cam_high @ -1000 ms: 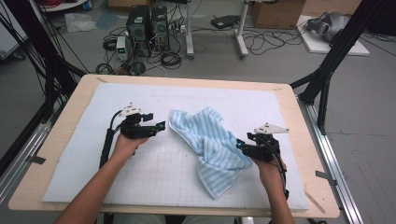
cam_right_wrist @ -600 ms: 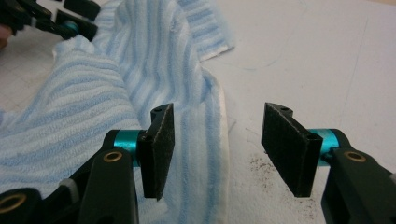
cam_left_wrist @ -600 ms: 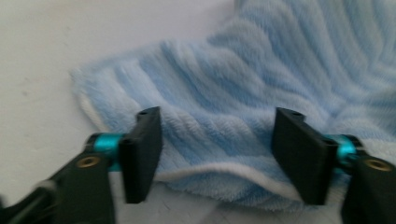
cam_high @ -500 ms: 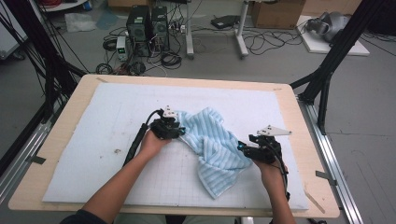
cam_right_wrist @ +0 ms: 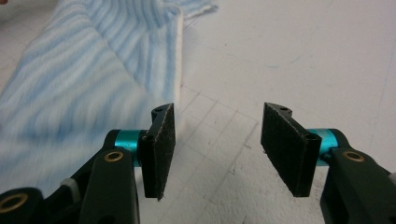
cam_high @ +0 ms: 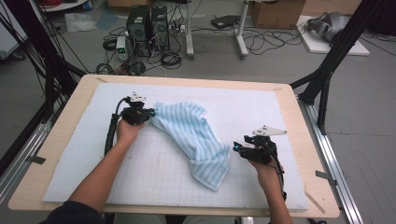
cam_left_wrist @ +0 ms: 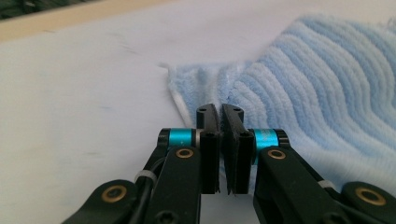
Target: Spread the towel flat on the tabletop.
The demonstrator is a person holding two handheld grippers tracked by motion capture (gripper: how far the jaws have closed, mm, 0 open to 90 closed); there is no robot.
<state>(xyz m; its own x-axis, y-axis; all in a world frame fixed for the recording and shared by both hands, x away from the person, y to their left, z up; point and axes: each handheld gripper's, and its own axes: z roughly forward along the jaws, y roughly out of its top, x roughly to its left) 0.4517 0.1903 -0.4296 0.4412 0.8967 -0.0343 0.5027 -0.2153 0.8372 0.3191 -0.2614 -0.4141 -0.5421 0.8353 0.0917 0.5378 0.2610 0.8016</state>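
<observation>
A light blue striped towel (cam_high: 196, 137) lies rumpled across the middle of the white gridded mat (cam_high: 261, 107). My left gripper (cam_high: 150, 113) is at the towel's upper left corner. Its jaws have just closed, and in the left gripper view my left gripper (cam_left_wrist: 220, 111) pinches the towel's (cam_left_wrist: 317, 93) edge at its tips. My right gripper (cam_high: 235, 148) rests on the mat just right of the towel's lower end. In the right gripper view my right gripper (cam_right_wrist: 217, 112) stands open with bare mat between the pads, and the towel (cam_right_wrist: 84, 70) lies to their left.
The mat covers a wooden table (cam_high: 299, 116) with a narrow bare rim. Black frame posts (cam_high: 327, 74) stand at the table's right and left sides. Computers and cables (cam_high: 149, 28) sit on the floor beyond the far edge.
My left gripper went right into the towel's corner, shut on it, then pulled back left, stretching the towel out that way. My right gripper stayed put.
</observation>
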